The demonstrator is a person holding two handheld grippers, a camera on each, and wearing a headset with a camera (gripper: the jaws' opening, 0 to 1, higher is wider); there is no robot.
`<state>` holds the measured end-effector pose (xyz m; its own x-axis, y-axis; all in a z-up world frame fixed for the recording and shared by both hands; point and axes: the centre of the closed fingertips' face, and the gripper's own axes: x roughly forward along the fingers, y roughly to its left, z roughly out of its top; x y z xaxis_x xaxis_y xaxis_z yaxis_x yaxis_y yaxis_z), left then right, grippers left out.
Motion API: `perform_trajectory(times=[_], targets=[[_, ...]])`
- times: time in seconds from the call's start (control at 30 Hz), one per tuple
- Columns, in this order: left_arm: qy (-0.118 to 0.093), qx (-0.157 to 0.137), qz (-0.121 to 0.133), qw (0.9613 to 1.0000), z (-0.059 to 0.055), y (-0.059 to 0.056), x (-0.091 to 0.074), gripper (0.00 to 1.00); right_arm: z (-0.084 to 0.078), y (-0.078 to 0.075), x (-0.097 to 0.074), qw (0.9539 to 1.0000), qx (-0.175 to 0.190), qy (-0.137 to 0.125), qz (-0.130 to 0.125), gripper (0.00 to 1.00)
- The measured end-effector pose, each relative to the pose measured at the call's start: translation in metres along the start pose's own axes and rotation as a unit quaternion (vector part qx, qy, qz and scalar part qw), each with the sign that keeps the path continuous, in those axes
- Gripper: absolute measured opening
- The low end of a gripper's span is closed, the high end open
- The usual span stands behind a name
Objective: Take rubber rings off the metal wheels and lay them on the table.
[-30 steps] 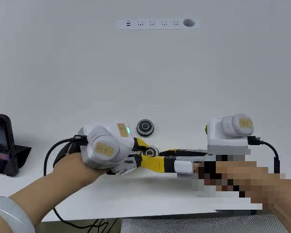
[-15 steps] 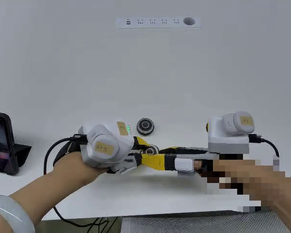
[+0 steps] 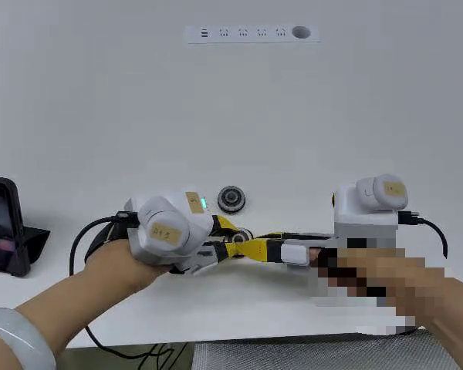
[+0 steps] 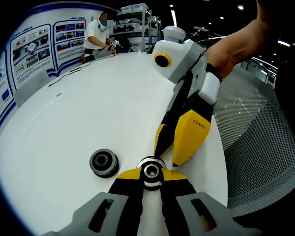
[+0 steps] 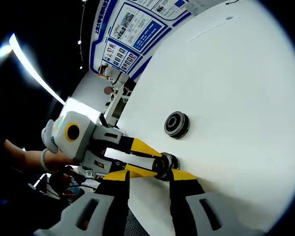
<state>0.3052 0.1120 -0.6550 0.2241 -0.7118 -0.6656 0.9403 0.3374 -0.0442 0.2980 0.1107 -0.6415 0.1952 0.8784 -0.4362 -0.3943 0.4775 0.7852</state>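
Note:
A small metal wheel [image 4: 151, 171] sits pinched between the yellow tips of my left gripper [image 4: 151, 178], just above the table. In the head view the left gripper [image 3: 240, 236] points right with that wheel [image 3: 241, 235] at its tips. My right gripper [image 3: 235, 250] reaches in from the right, its jaws a little apart and close against the held wheel [image 5: 165, 164]. In its own view the right gripper [image 5: 152, 175] straddles the left gripper's lower jaw. A second wheel [image 3: 231, 199] with a dark rubber ring lies flat on the table behind them.
A white power strip [image 3: 251, 35] lies at the far side of the white table [image 3: 239, 116]. A phone on a stand [image 3: 1, 227] stands at the left edge. Cables trail from both grippers toward the front edge.
The right gripper has shifted slightly to the right and up, its jaws staying at the held wheel. The left gripper and the wheel on the table have stayed put.

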Motion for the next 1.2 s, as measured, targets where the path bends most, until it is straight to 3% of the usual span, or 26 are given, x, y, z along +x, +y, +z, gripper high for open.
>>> perform_trajectory(times=[0.17,0.67,1.2], targets=[[-0.001,-0.001,0.000,1.0000,0.000,0.000,0.000,0.13,0.000,-0.009,0.001,0.9998,-0.001,0.003,-0.019,0.21],[0.000,-0.001,0.000,1.0000,0.000,0.000,0.000,0.13,-0.001,-0.023,0.001,0.9977,-0.025,0.009,-0.062,0.04],[0.001,0.000,0.000,1.0000,0.000,0.000,0.001,0.13,-0.001,-0.025,0.000,0.9968,-0.031,0.007,-0.074,0.02]])
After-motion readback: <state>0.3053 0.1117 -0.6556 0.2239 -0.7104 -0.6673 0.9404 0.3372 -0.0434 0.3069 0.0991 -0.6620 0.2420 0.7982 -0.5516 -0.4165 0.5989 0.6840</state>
